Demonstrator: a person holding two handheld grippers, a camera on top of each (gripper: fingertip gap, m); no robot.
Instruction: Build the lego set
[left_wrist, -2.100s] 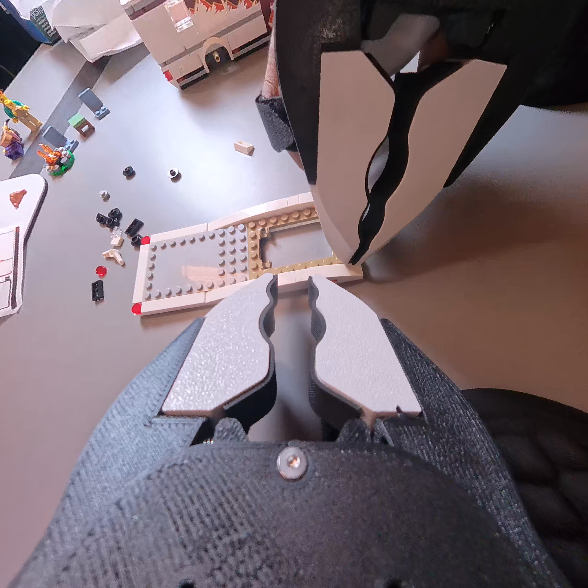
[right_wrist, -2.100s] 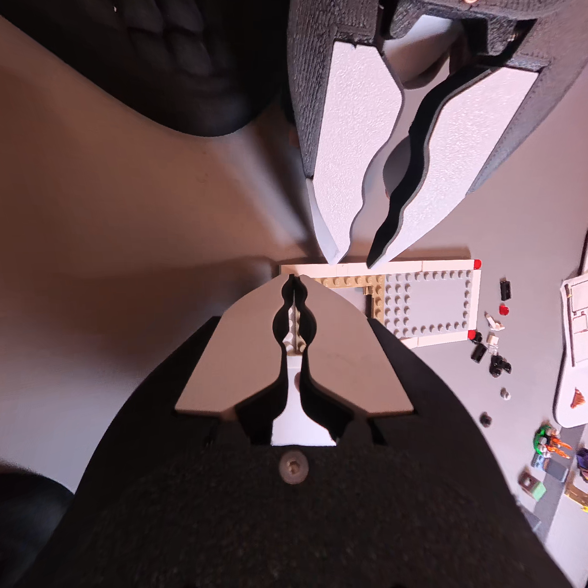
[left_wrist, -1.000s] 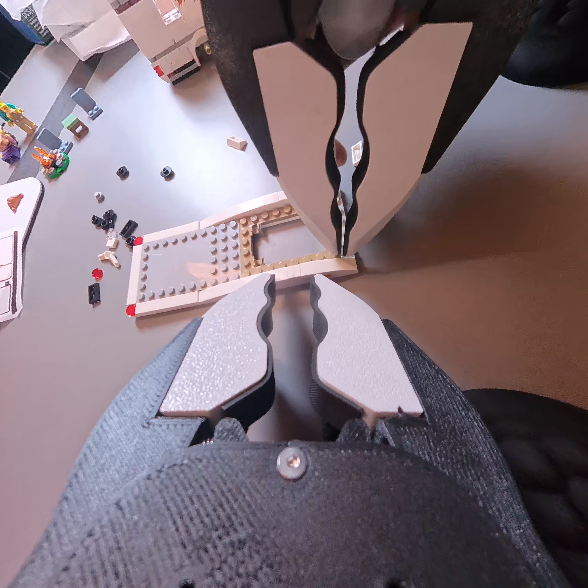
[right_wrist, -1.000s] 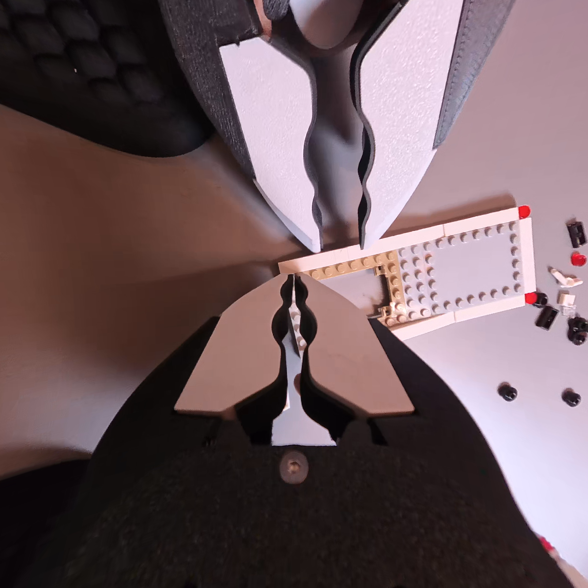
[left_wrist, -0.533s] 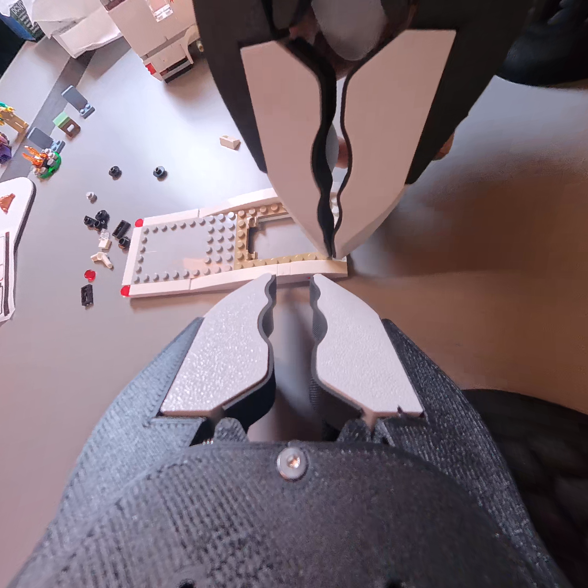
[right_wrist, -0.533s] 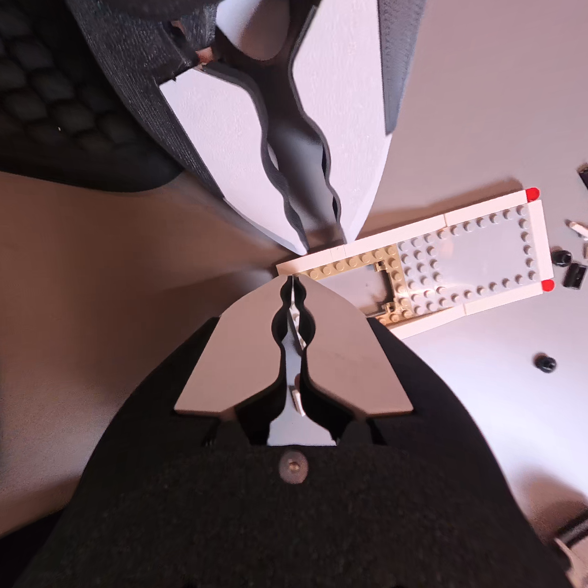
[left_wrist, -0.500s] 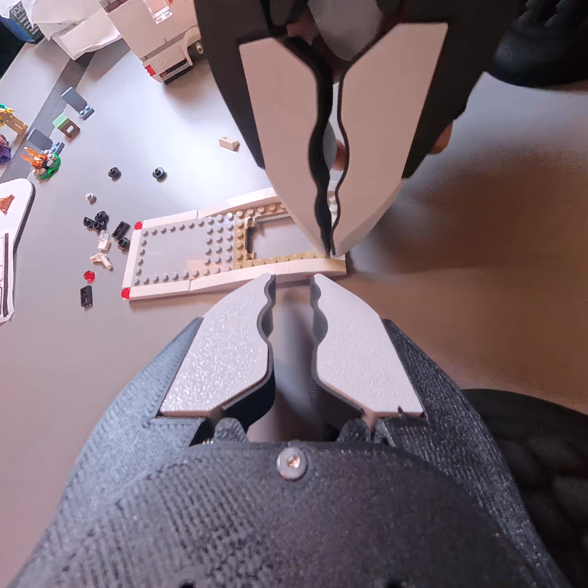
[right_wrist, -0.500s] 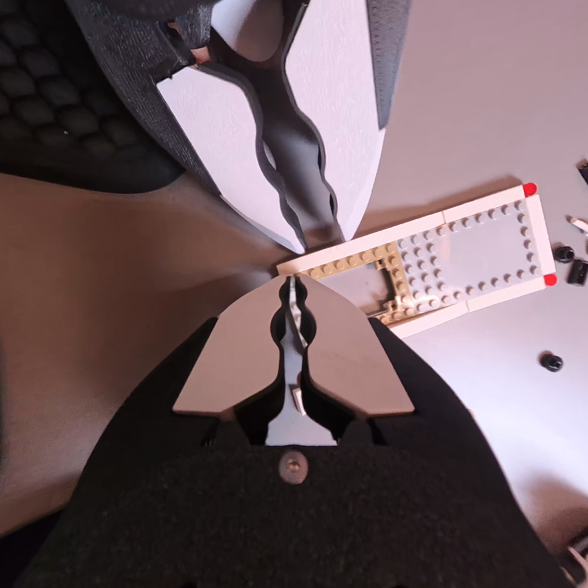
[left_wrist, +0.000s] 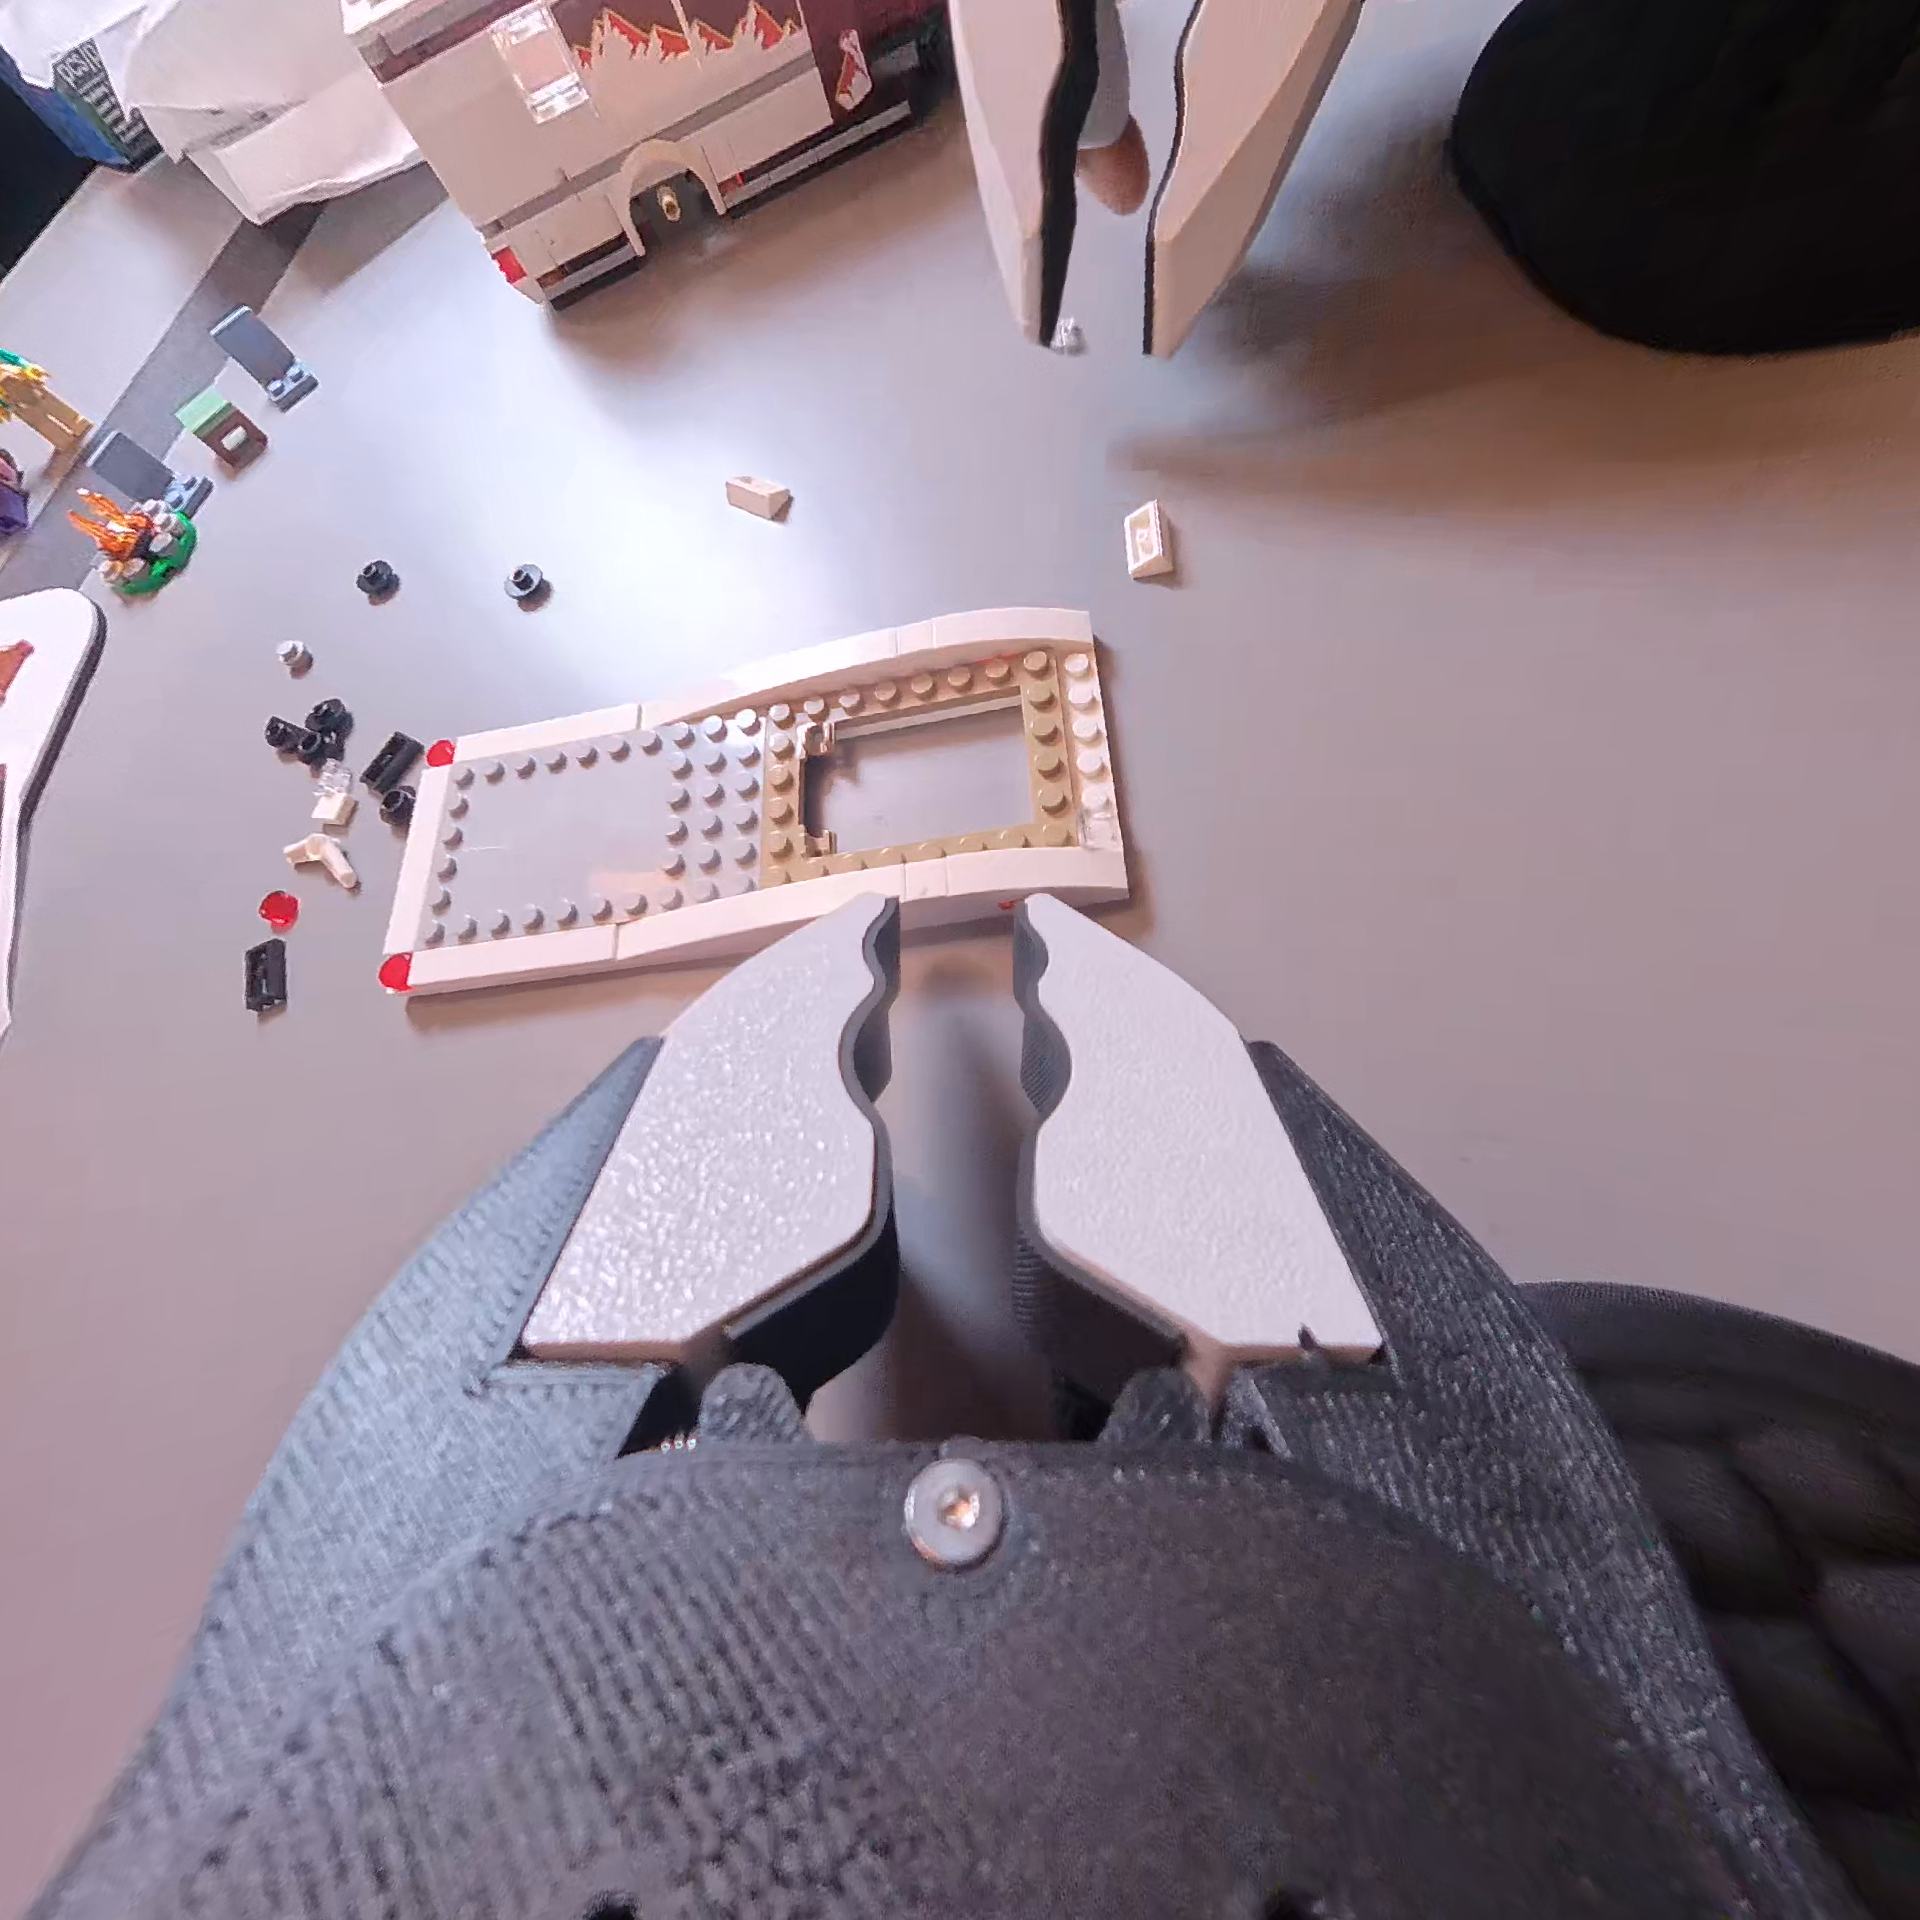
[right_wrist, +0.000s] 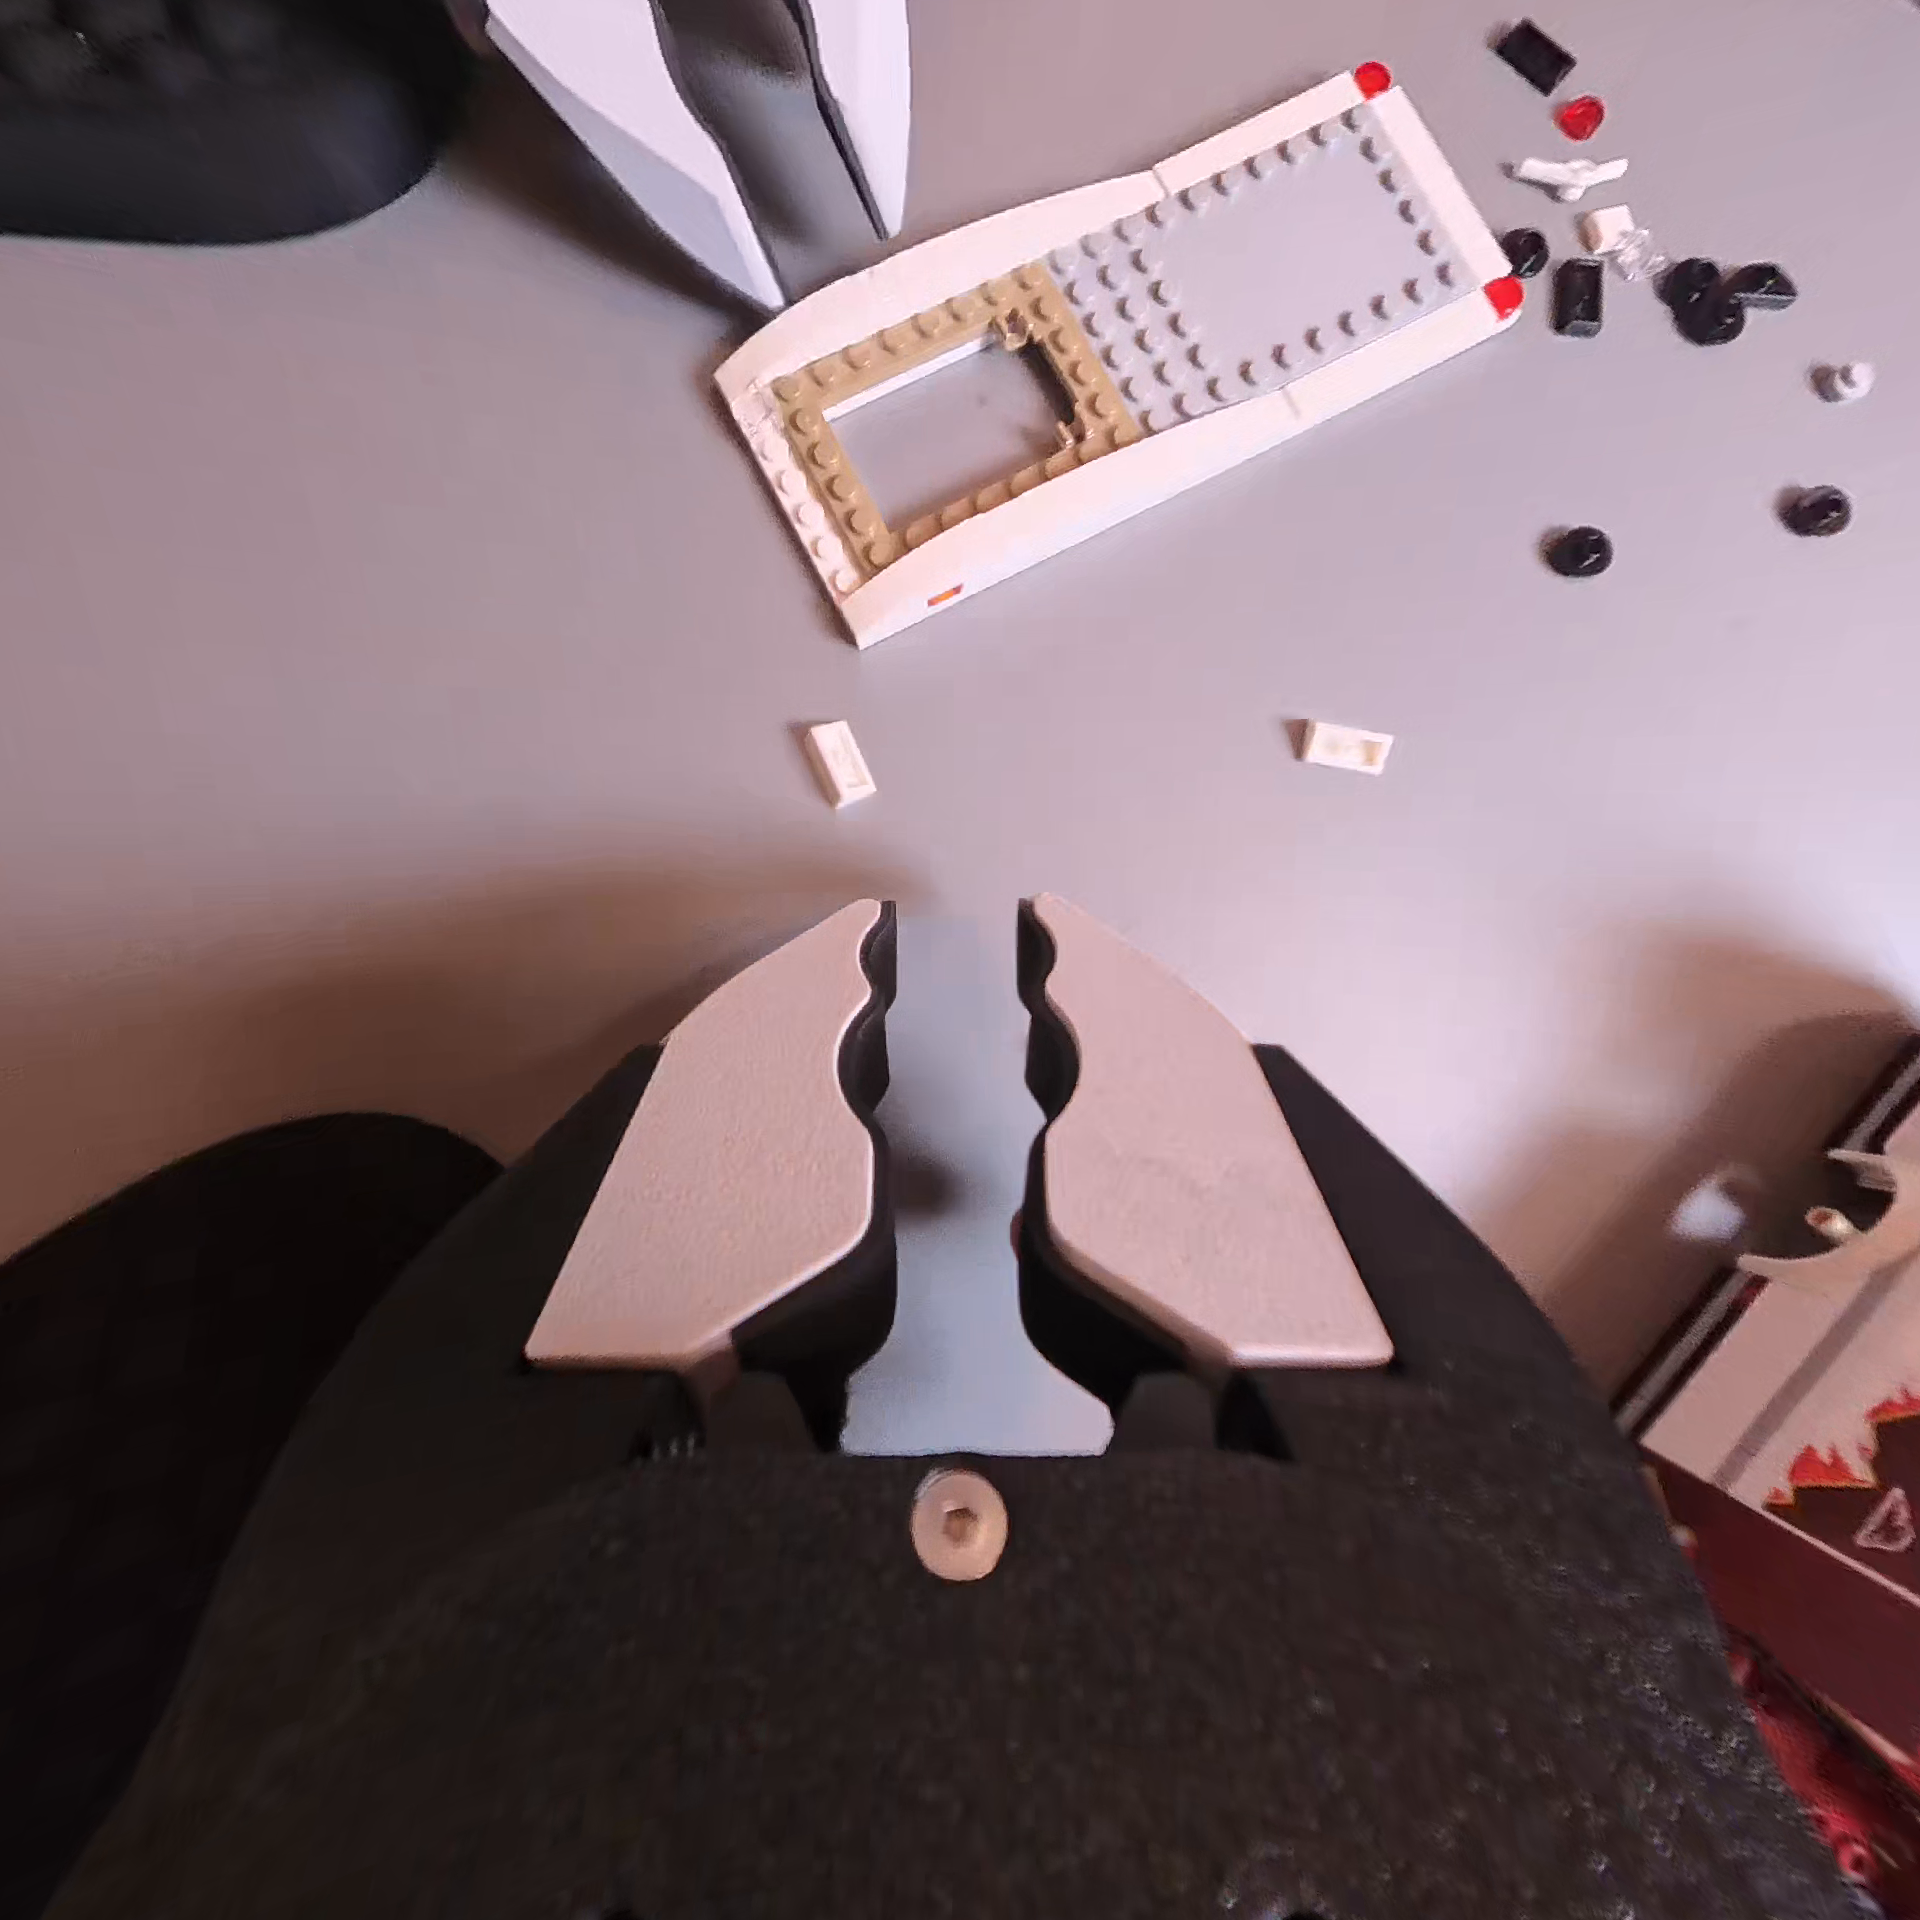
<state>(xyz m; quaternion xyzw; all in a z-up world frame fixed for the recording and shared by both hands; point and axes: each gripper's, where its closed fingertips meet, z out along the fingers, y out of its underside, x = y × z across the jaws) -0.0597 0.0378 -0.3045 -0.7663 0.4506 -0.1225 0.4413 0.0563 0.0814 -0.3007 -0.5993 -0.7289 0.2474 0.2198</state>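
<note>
Since half a second ago the right claw (right_wrist: 951, 909) has pulled back from the near end of the white-edged brick plate (left_wrist: 748, 914) and opened; it was pinched on a small pale piece at that end, and now its jaws stand apart with nothing between them, over bare grey table (right_wrist: 416, 582). A small white tile (right_wrist: 840, 764) lies just ahead of it, a second pale piece (right_wrist: 1343, 746) off to its right, and a tiny clear stud (left_wrist: 1067, 335) sits on the table under its fingertips in the left wrist view. The left claw (left_wrist: 951, 914) is about where it was, jaws apart and empty, tips just short of the plate's white border. On the plate, the tan frame (left_wrist: 1044, 769) and grey studded field (left_wrist: 561, 810) carry nothing more, so the build looks barely begun; loose black pieces (left_wrist: 312, 727) and red studs (left_wrist: 278, 907) wait beside its far end, and a finished toy van (left_wrist: 623, 135) stands well beyond.
</note>
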